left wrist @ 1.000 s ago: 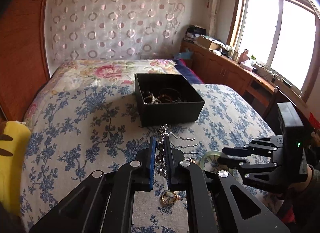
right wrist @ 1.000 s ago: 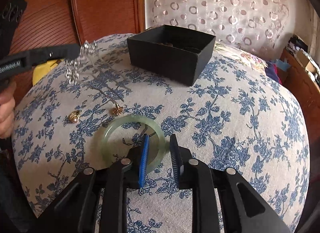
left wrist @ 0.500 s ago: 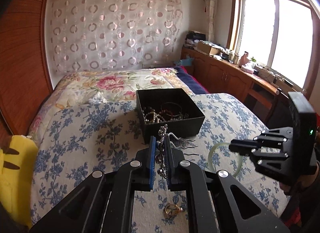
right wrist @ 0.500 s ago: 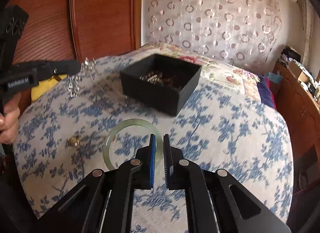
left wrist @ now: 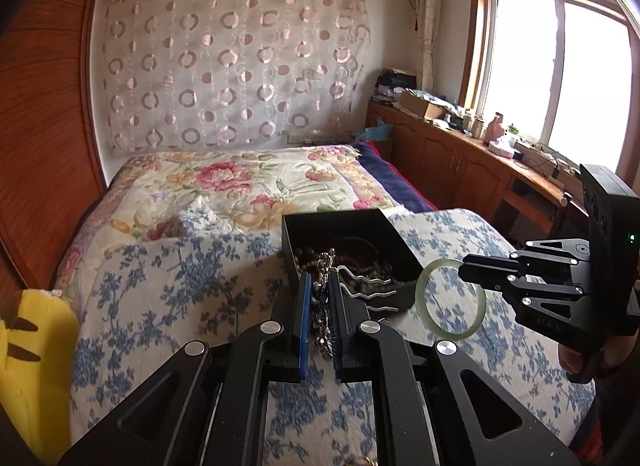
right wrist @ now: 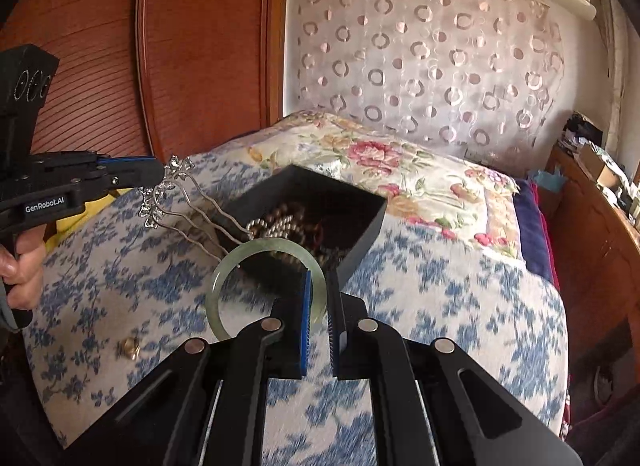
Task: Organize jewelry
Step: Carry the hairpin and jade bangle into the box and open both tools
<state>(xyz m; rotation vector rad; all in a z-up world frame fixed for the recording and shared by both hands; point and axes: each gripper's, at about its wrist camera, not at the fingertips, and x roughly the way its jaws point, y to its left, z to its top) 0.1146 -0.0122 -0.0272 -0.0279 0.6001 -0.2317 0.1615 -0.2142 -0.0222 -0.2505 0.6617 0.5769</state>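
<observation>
My left gripper is shut on a silver hair comb with wavy prongs, also in the right wrist view, held in the air just before the black jewelry box. My right gripper is shut on a pale green jade bangle, lifted above the bed close to the box. The bangle also shows in the left wrist view. The box holds bead strands and bracelets.
A small gold piece lies on the blue floral bedspread at the left. A yellow plush toy sits at the bed's left edge. A wooden headboard and low cabinets bound the bed.
The right gripper shut on the jade bangle and lifted it off the bedspread toward the box. The left gripper rose and moved nearer the box with the hair comb.
</observation>
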